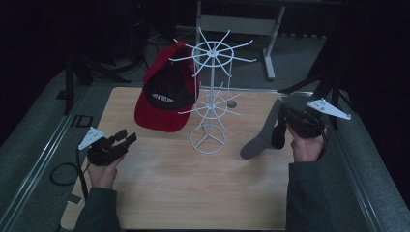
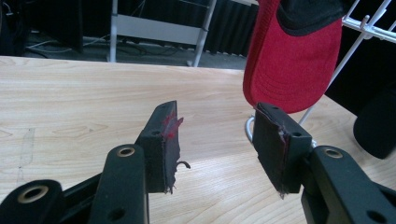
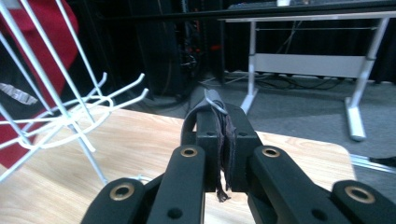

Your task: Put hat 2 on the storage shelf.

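1. The sock (image 1: pixel 263 133), grey and long, is hanging from the right gripper (image 1: pixel 285 126) at the right side of the table (image 1: pixel 159 193), its toe end trailing down onto the wood just right of the rack's base.
2. The right gripper's jaws are pressing tight on the sock's cuff (image 3: pixel 214 100); in the right gripper view a thin fold of fabric is poking up between the closed pads.
3. The rack (image 1: pixel 211 92), white wire with two rings of prongs, is standing at the table's middle, near the sock but apart from it.
4. A red cap (image 1: pixel 164 94) is already hanging on the rack's far-left side.
5. The left gripper (image 1: pixel 126 138) is hovering over the table's left part, jaws standing apart with nothing between them.
6. Judging from this, the sock is probably heading for a prong.
7. Risks: the pinch is taking only a thin bit of cuff, so the sock could be slipping free on the lift.
8. The dangling toe could be snagging a lower prong and tipping the light rack, since nothing is steadying it.
9. Knocking the rack might also be shaking the cap loose.
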### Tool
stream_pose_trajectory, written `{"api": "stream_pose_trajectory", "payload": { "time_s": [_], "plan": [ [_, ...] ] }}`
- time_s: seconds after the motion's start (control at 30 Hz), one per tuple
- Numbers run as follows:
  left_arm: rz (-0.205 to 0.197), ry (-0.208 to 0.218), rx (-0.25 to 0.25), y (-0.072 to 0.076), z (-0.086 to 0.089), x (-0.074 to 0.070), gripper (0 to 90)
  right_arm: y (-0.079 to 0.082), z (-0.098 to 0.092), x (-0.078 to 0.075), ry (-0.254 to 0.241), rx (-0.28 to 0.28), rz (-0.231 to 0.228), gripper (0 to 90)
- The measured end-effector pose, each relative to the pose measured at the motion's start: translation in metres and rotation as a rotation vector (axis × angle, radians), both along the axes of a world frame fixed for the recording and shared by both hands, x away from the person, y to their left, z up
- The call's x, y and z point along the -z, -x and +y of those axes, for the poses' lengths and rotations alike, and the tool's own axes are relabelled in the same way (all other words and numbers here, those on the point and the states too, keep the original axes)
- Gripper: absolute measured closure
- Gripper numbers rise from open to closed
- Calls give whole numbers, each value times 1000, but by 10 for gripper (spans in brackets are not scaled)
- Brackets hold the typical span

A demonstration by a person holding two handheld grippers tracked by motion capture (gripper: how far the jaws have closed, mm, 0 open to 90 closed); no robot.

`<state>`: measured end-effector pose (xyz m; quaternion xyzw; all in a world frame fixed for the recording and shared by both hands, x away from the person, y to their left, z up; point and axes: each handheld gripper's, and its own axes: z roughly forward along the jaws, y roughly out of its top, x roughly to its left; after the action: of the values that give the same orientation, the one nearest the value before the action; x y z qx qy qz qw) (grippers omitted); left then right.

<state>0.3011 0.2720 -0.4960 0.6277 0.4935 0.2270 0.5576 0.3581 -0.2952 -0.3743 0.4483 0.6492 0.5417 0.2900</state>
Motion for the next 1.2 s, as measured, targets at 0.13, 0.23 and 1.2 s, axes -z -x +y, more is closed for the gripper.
{"api": "stream_pose_trajectory", "payload": {
  "time_s": [0.13, 0.23, 1.2],
  "plan": [
    [-3, -1, -1, -1, 0, -1, 516, 1, 1, -1, -31, -26, 4, 865],
    [-6, 0, 0, -1, 0, -2, 516, 2, 2, -2, -37, -34, 2, 865],
    [-6, 9, 5, -2, -1, -3, 513, 7, 7, -27, -146, -163, -22, 865]
  ]
}}
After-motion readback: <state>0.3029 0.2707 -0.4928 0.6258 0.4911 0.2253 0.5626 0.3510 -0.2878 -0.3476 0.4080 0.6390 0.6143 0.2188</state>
